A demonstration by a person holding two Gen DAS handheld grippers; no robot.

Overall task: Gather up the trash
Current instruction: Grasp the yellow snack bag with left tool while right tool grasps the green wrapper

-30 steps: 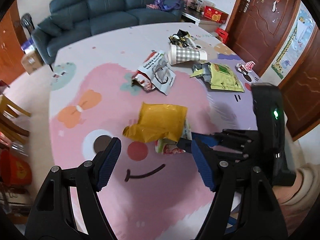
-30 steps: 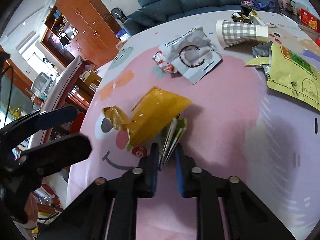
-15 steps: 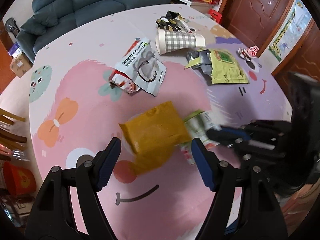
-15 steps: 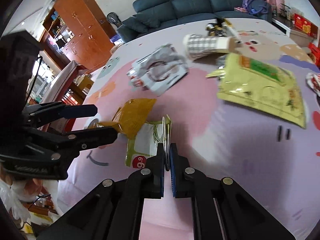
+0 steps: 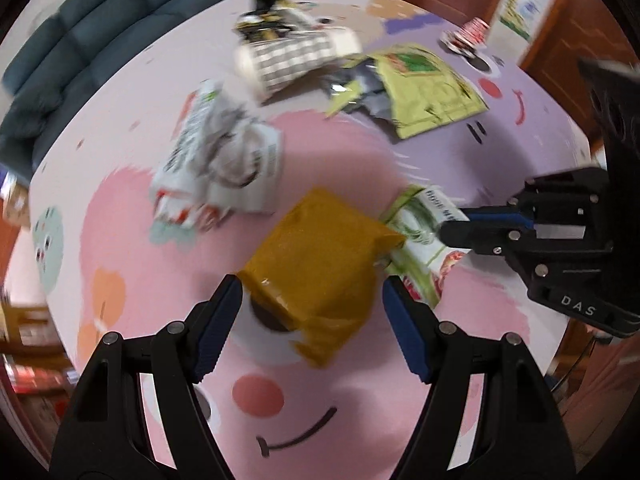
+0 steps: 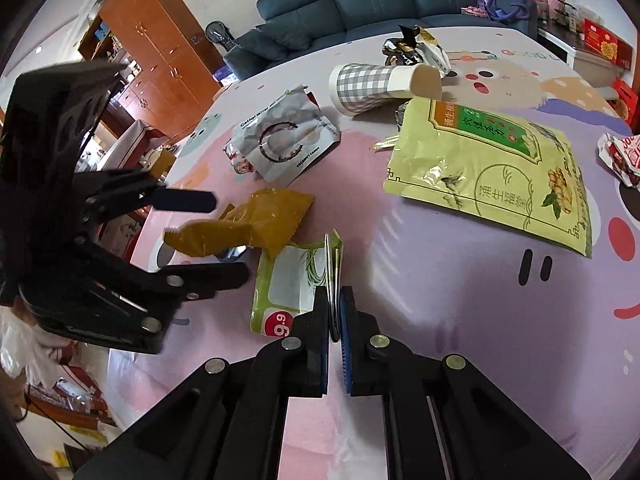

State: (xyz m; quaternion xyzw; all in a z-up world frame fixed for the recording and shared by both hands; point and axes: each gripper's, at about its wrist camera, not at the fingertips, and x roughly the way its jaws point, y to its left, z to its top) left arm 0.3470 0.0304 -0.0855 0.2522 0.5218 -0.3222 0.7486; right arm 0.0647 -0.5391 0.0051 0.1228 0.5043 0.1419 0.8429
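Note:
A crumpled orange wrapper [image 5: 320, 264] lies on the pink cartoon tablecloth [image 5: 168, 264]. My left gripper [image 5: 312, 312] is open, its jaws either side of the wrapper's near end; it also shows in the right wrist view [image 6: 208, 236]. My right gripper [image 6: 334, 312] is shut on the edge of a green and white packet [image 6: 284, 284], which lies beside the orange wrapper [image 6: 256, 228]. The right gripper [image 5: 452, 226] and the packet [image 5: 420, 236] show at the right of the left wrist view.
Further back lie a white candy bag [image 6: 284, 140], a checked paper cup [image 6: 380, 84] on its side, a large yellow-green pouch [image 6: 500, 164], a dark crumpled wrapper [image 6: 408, 48] and a red-white wrapper [image 6: 620, 156]. A blue sofa [image 6: 368, 4] stands behind the table.
My right gripper has pulled the green packet out from under the orange wrapper, toward the right. My left gripper has moved forward, and its jaws now flank the wrapper.

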